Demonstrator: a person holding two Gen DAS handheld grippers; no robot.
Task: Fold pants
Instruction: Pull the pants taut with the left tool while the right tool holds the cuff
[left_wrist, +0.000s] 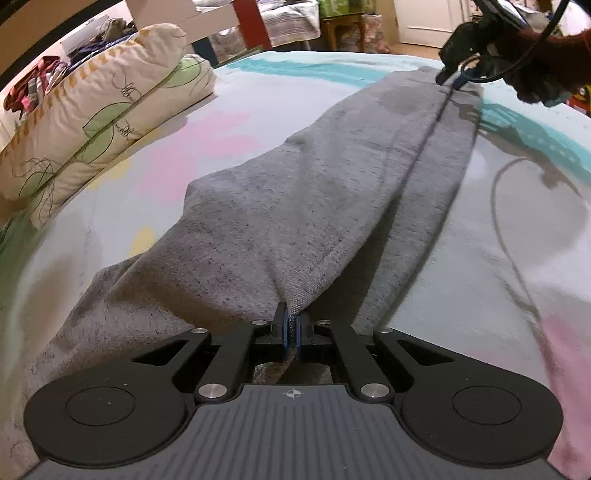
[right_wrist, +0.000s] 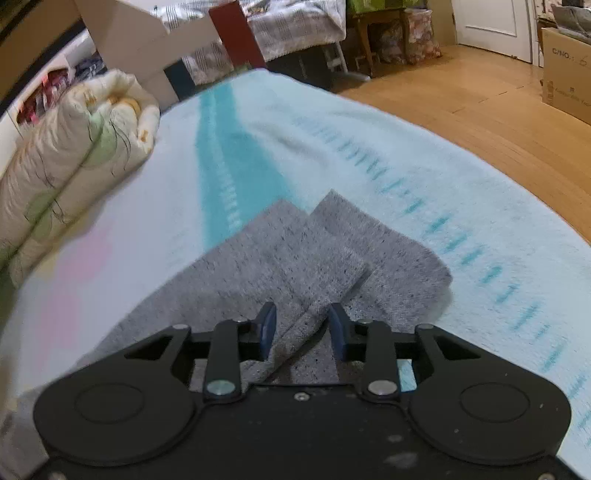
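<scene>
Grey marled pants (left_wrist: 295, 192) lie lengthwise on a pale bed cover (left_wrist: 498, 266), one leg folded over the other. My left gripper (left_wrist: 291, 325) is shut on the pants' near edge, pinched between the blue pads. My right gripper (left_wrist: 454, 75) is at the far leg ends, held by a hand. In the right wrist view my right gripper (right_wrist: 302, 325) is open, its blue pads either side of a raised fold of the pants (right_wrist: 314, 258); the two leg cuffs lie just beyond, slightly offset.
Stacked pillows (left_wrist: 99, 110) lie at the left of the bed and show in the right wrist view (right_wrist: 70, 155). A cable (left_wrist: 509, 229) trails over the cover at right. The bed edge and wooden floor (right_wrist: 480, 110) lie to the right, with a cardboard box (right_wrist: 565, 74).
</scene>
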